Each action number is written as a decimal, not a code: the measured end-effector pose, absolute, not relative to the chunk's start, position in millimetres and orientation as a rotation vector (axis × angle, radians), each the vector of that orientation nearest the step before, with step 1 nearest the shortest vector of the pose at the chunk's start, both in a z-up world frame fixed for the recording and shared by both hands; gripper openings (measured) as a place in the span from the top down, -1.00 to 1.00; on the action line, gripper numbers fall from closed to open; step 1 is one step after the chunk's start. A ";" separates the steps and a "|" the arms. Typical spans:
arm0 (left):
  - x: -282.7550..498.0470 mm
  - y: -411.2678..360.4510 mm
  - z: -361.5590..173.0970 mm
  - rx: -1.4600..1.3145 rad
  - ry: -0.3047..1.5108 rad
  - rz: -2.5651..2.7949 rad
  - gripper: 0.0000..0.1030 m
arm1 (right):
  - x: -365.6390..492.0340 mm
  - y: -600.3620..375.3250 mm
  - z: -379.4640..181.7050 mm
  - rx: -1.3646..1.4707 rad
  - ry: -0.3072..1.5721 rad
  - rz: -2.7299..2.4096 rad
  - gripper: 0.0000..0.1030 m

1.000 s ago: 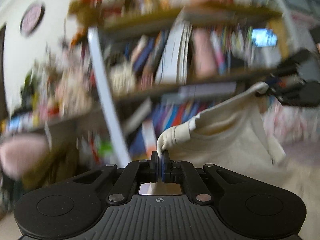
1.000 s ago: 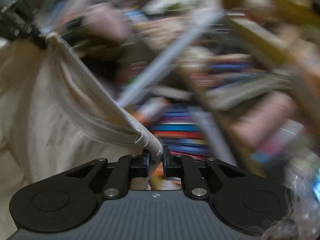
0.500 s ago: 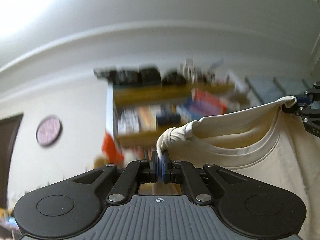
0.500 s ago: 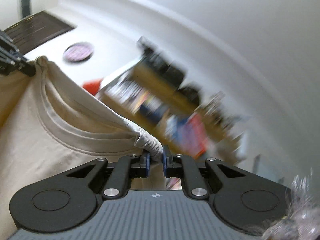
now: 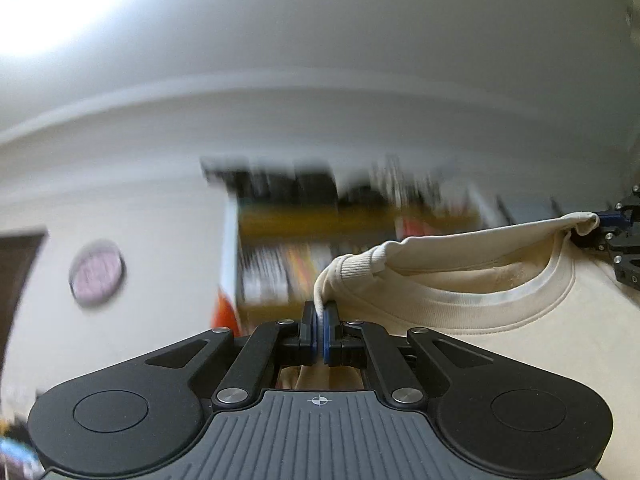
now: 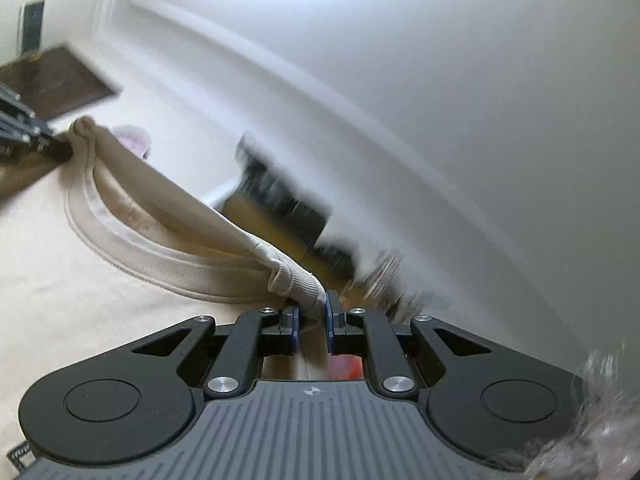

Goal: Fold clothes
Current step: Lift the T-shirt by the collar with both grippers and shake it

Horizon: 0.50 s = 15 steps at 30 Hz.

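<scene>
Your left claw (image 5: 320,322) is clamped tight on the ribbed neckline of the cream sweatshirt (image 5: 520,344), with the fabric pinched thin between the two blue-padded fingers (image 5: 330,324). From that grip the garment runs off to the right in the left wrist view, its collar (image 5: 460,304) opening as a wide curve, and the far end of the neckline is caught in your right claw (image 5: 604,222) at the right edge of the picture.

In the right wrist view your right claw (image 6: 310,312) holds a thicker bunch of the same ribbed collar, so its fingers (image 6: 332,316) stand a little apart with the cloth filling the gap between them. The sweatshirt (image 6: 80,300) spreads away to the left and hangs down below the collar line; your left claw (image 6: 60,148) grips its other shoulder near the left edge.

The sweatshirt is held up in the air, stretched between your two claws at the neckline, its body hanging below. Both cameras tilt upward: most of each picture is white ceiling (image 5: 320,60) and a moulding line. Behind the garment you see a blurred bookshelf (image 5: 328,248), a round pale plaque on the wall (image 5: 96,274), and a dark door frame (image 5: 16,280) at the left. A small printed tag (image 6: 20,454) shows at the lower left corner of the right wrist view.
</scene>
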<state>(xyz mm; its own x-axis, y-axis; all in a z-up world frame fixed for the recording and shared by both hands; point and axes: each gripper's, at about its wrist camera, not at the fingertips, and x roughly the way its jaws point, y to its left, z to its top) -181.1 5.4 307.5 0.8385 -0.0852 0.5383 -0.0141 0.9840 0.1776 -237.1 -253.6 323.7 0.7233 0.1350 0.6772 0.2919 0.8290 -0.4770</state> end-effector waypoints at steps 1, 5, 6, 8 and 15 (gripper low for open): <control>-160.1 2.8 297.9 0.192 -0.501 -0.039 0.93 | -217.5 -252.1 314.2 -0.618 -0.703 -0.081 0.79; -56.0 -9.1 237.5 0.219 -0.143 -0.051 0.93 | -122.0 -251.3 257.8 -0.662 -0.384 0.025 0.79; -32.5 -10.4 220.0 0.229 -0.068 -0.049 0.93 | -95.5 -249.2 241.4 -0.662 -0.306 0.062 0.79; 11.6 -10.6 184.8 0.254 0.069 -0.045 0.93 | -40.5 -246.6 204.7 -0.654 -0.142 0.139 0.79; 141.6 -3.6 64.9 0.274 0.426 -0.005 0.92 | 106.2 -214.0 66.5 -0.637 0.246 0.319 0.79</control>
